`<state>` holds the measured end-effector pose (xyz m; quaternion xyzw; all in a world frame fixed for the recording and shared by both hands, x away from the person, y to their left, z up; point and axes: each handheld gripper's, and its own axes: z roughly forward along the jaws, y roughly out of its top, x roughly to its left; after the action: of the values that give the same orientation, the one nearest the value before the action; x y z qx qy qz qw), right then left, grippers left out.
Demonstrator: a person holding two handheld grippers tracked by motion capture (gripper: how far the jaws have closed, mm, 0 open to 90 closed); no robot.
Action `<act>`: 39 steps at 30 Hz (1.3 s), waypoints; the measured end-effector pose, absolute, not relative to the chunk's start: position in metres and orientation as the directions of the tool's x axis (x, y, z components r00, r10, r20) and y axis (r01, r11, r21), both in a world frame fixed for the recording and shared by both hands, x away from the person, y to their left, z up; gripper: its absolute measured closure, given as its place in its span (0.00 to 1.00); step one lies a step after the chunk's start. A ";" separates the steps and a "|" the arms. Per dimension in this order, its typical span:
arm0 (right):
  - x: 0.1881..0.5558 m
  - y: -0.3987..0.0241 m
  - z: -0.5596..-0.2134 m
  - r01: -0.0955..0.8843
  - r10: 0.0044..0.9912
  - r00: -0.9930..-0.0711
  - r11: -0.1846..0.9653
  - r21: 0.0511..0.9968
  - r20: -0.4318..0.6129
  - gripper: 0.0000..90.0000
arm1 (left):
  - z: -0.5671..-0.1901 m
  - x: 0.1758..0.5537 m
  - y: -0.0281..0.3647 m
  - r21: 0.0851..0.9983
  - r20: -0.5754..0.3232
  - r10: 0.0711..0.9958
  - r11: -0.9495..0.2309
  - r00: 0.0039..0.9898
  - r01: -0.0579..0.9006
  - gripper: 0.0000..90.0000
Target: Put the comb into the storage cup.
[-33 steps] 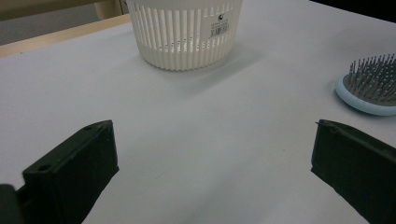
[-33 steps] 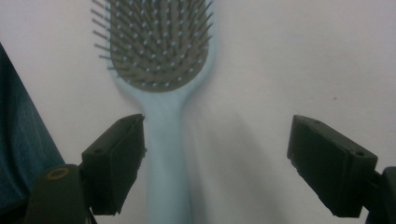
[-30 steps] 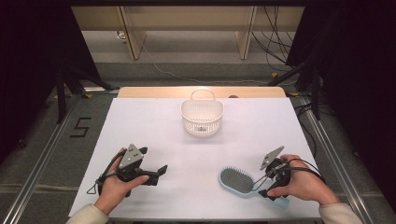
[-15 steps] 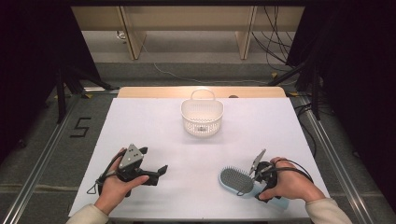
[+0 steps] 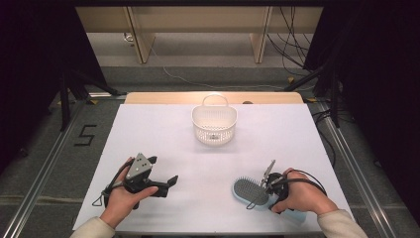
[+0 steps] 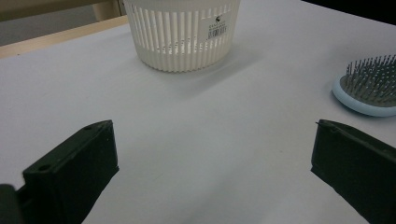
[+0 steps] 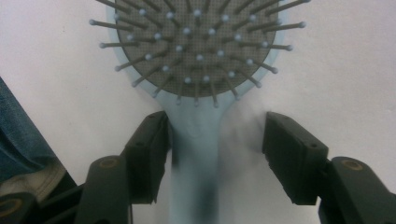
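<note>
A white table point(image 5: 163, 134) stands in a dim room, with dark floor and cables behind it. A white slatted basket point(image 5: 214, 125) sits near the far middle of the table, and a pale blue hairbrush point(image 5: 251, 192) lies bristles up near the front right, well apart from the basket.

The step in hand is judged to be the grasp of the hairbrush by its handle. It is best done with the handle point(image 7: 194, 154) centred between the jaws just below the bristle pad, so that the brush is not tipped when closed on; the grip should be squared to the handle before any lift.

The right tool point(image 7: 212, 140) has just been closing: its jaws are set astride the handle, one touching or nearly touching one side, the other apart from it with a clear gap, so nothing is clamped yet. The left tool point(image 6: 210, 158) is held wide apart over bare table, touching nothing.
</note>
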<state>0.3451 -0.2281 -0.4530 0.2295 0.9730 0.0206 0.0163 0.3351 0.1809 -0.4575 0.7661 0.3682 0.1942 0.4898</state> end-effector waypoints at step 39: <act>0.340 -0.220 -0.452 0.428 0.428 -0.904 0.904 0.014 -0.011 0.78 | -0.457 0.335 0.181 0.894 -0.063 0.753 -0.249 0.655 0.373 0.00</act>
<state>0.3402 -0.2202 -0.4516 0.2195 0.9756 0.0058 0.0069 0.3348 0.1806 -0.4572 0.7663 0.3673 0.1937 0.4902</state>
